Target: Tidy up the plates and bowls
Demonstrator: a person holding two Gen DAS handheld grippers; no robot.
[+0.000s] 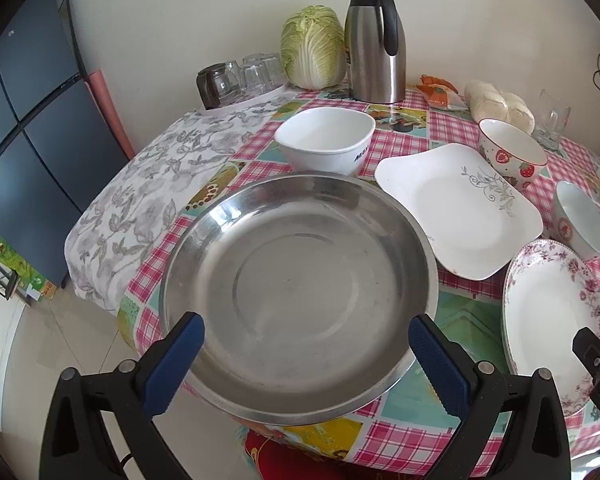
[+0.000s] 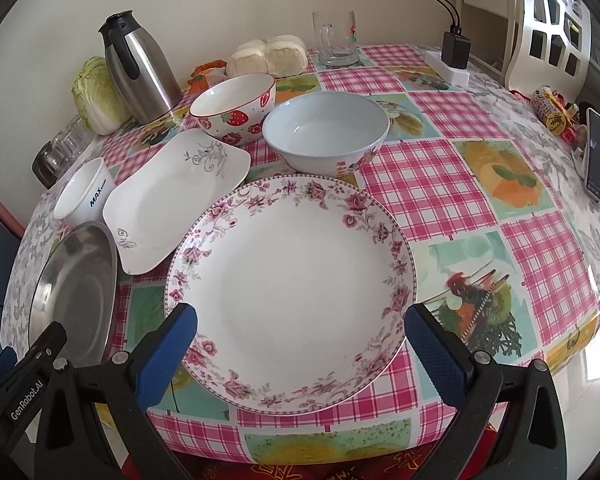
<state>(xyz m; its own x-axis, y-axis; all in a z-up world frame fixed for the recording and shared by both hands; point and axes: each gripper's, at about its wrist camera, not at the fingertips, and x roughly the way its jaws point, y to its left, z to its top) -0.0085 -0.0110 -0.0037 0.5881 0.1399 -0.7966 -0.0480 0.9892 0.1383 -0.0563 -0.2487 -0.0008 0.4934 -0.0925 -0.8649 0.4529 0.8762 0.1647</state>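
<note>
Both claws are sitting wide apart, left claw (image 1: pixel 306 364) facing the round steel dish (image 1: pixel 298 296), right claw (image 2: pixel 300 360) facing the white floral-rimmed plate (image 2: pixel 290 292); slick rims are probably going to slip off the worktop's (image 2: pixel 432 184) near edge.

Left wrist view looks forward, close over round steel dish (image 1: pixel 298 300); right wrist view over flowered round plate (image 2: pixel 290 292); both views show both.

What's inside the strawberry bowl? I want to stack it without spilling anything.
The strawberry bowl shows only bare white inside; its near inner wall, behind the rim, is hidden.
</note>
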